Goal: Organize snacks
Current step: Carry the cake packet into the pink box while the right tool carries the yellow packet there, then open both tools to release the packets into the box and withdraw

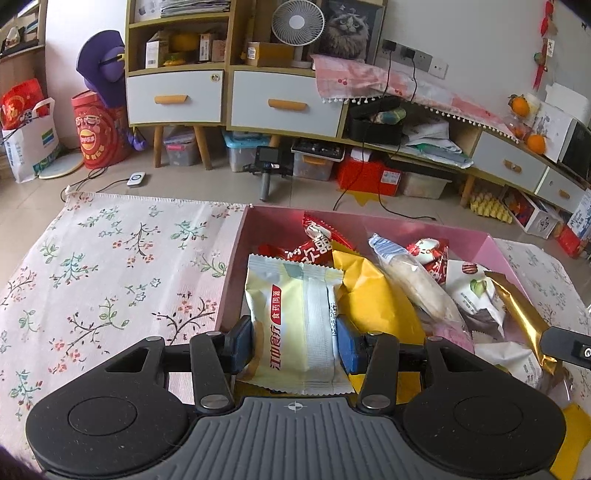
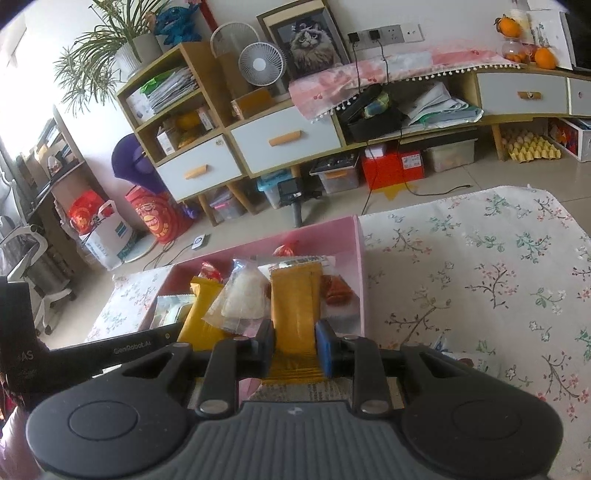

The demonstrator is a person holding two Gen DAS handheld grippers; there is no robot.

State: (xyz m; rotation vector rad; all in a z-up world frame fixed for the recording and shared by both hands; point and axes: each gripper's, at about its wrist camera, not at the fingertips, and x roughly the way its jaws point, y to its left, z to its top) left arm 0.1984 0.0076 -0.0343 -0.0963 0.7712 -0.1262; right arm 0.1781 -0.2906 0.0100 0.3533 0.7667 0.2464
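While both tongs reach over the pink box (image 1: 491, 251), each grips a snack. The left tongs (image 1: 293, 347) are clenched on a pale yellow-and-white packet (image 1: 295, 325), their pads pressing its two long edges; the packet stands tilted over the box's near left corner, at about 6 o'clock in the left wrist view. The right tongs (image 2: 295, 343) are clenched tight on a gold wrapper (image 2: 295, 306), which rises from between the pads toward 12 o'clock over the box's near edge. In the left wrist view that same gold wrapper (image 1: 517, 314) slants at 3 o'clock, held by the dark tip of the right tongs at the frame's right side.

Inside the box lie more snacks: a yellow packet (image 1: 373, 295) just right of the pale one, red packets (image 1: 317, 243) toward 12 o'clock, a clear-wrapped white cake (image 1: 417, 284) at 2 o'clock, and a white packet with a brown print (image 1: 476, 295) beside it, all overlapping.

Beneath the box is a floral cloth (image 1: 110, 266) covering the bench, spreading out to 9 o'clock in the left view and to 3 o'clock in the right view.

Beyond, across a tiled floor (image 1: 207, 181), stands a wooden cabinet with white drawers (image 1: 284, 103), with a small white fan (image 1: 297, 22) and a framed cat picture (image 1: 347, 29) on top.
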